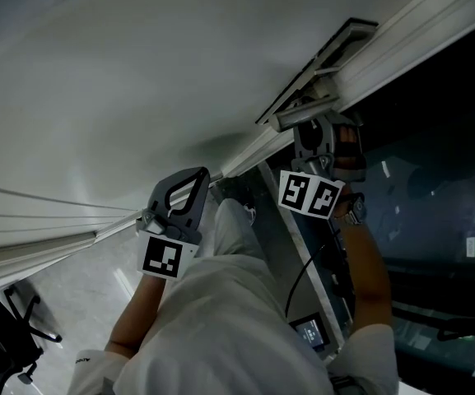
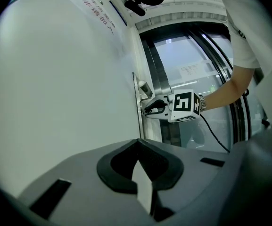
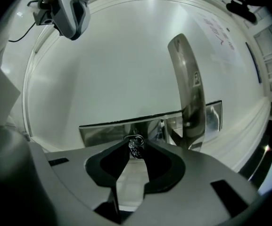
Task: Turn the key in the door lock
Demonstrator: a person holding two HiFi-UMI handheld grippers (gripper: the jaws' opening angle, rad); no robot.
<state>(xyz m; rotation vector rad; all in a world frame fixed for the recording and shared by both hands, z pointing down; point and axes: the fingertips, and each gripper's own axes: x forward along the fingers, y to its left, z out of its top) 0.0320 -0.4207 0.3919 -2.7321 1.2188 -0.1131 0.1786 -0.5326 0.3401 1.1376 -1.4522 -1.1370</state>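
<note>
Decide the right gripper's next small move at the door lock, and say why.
Probably roll the right gripper to turn the key: its jaws appear closed on the key, which sits at the lock plate beside the door handle.

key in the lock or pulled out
In, it seems: in the right gripper view the key sits against the lock plate, pinched between the right tool's tips.

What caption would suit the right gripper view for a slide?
Right gripper pinching the key at the door's lock plate, beside the handle.
</note>
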